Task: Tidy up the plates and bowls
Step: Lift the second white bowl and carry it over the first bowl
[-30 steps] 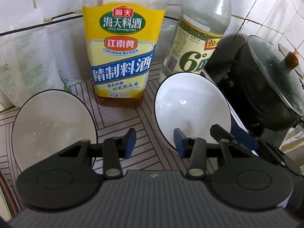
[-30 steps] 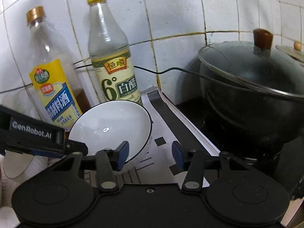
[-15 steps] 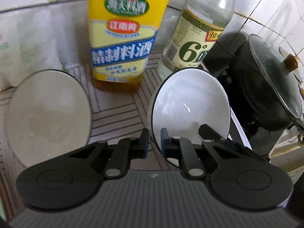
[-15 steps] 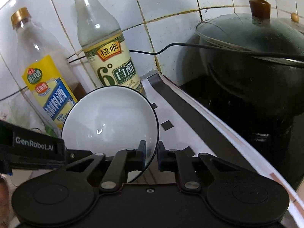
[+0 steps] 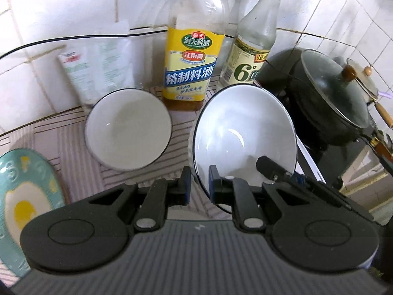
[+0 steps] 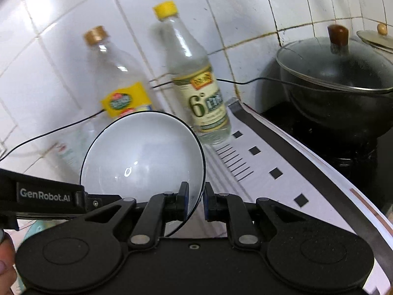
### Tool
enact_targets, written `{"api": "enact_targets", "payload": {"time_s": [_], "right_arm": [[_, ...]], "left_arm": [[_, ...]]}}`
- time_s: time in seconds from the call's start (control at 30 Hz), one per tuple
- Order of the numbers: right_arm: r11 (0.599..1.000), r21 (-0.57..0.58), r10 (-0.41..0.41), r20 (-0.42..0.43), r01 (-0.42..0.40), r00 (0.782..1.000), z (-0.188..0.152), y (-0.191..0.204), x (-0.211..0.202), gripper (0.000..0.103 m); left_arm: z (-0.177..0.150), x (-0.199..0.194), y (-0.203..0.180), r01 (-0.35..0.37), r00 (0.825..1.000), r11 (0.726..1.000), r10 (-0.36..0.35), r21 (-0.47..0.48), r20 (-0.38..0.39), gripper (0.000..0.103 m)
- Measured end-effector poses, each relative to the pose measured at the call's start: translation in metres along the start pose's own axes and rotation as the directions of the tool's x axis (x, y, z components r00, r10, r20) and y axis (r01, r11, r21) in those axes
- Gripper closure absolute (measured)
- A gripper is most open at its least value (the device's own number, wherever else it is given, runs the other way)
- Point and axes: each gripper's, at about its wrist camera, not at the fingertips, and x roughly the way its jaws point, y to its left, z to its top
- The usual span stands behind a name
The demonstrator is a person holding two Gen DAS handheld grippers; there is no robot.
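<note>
A white bowl with a dark rim [image 5: 243, 132] is held off the counter and tilted, gripped on opposite sides of its rim by both grippers. My left gripper [image 5: 198, 186] is shut on its near left rim. My right gripper [image 6: 195, 200] is shut on its right rim; the bowl also shows in the right wrist view [image 6: 145, 157]. A second white bowl [image 5: 127, 127] sits upright on the striped mat to the left. A teal plate with a fried-egg print [image 5: 24, 196] lies at the far left.
A yellow-labelled cooking wine bottle [image 5: 191, 56] and a vinegar bottle [image 5: 250, 49] stand against the tiled wall. A black lidded pot [image 5: 326, 93] sits on the stove at the right. White packets [image 5: 98, 71] lean on the wall behind the second bowl. A black cable runs along the wall.
Both grippers shut on the bowl's rim and lifted it up and back from the counter. The bottles and second bowl now look farther away, and the teal plate has come into view.
</note>
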Motion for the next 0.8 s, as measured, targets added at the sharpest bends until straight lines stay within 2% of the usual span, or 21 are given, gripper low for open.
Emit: {"api": "enact_targets", "payload": {"time_s": [0.2, 0.33, 0.43, 0.7, 0.8], "right_arm": [[0.999, -0.027, 0.024, 0.019, -0.024, 1.0, -0.011, 0.021, -0.034, 0.088], [0.999, -0.028, 0.025, 0.0, -0.025, 1.0, -0.026, 0.033, -0.05, 0.088], [0.999, -0.035, 0.034, -0.01, -0.034, 0.999, -0.035, 0.04, -0.061, 0.088], [0.996, -0.073, 0.05, 0.003, -0.05, 0.999, -0.06, 0.058, -0.072, 0.088], [0.995, -0.086, 0.042, -0.005, -0.042, 0.999, -0.069, 0.06, -0.071, 0.088]], "left_arm": [[-0.025, -0.028, 0.013, -0.004, 1.0, 1.0, 0.004, -0.001, -0.018, 0.091], [-0.041, -0.046, 0.02, -0.022, 1.0, 1.0, 0.022, 0.005, -0.016, 0.09], [-0.053, -0.056, 0.03, -0.031, 0.998, 0.999, 0.03, -0.024, -0.05, 0.09], [-0.075, -0.054, 0.045, -0.043, 0.994, 0.998, 0.038, -0.047, -0.101, 0.09], [-0.079, -0.047, 0.048, -0.05, 0.989, 0.997, 0.042, -0.054, -0.143, 0.09]]}}
